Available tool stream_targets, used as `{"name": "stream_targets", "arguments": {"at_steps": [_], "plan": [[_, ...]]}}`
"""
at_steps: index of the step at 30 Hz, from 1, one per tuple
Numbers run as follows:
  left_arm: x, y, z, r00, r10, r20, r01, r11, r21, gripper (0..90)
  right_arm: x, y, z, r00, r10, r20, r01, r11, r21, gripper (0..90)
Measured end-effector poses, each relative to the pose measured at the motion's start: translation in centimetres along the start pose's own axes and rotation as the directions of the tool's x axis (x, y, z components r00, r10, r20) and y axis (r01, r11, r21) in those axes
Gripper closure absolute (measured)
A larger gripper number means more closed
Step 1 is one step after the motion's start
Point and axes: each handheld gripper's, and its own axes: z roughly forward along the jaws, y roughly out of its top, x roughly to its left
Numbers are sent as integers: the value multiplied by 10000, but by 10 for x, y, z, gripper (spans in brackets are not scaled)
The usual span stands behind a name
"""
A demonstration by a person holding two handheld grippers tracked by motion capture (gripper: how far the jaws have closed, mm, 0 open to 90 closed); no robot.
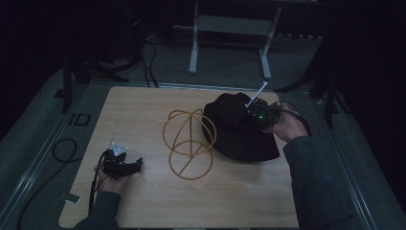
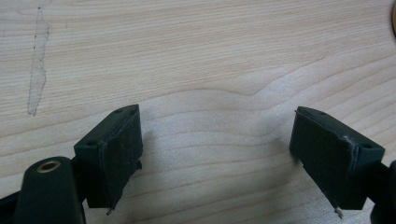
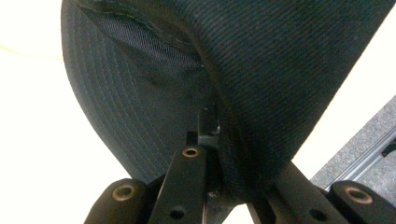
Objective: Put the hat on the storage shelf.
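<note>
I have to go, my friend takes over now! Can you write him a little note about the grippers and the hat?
Left gripper: open, holding nothing, low over bare wood at the near left of the table.
Right gripper: shut on the black hat, pinching its fabric at the right side.
Gold wire stand: mid-table, just left of the hat, with nothing on it.
Done: hat gripped.
Left: probably lift the hat and set it on the stand.
</note>
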Motion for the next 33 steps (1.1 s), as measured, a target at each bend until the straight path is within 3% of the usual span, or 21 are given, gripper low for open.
{"name": "stream_targets", "arguments": {"at_steps": [33], "plan": [[0, 0, 0, 10000, 0, 7, 0, 10000, 16, 176, -7, -7, -32, 9999, 69, -81, -77, 9947, -1022, 879]]}}
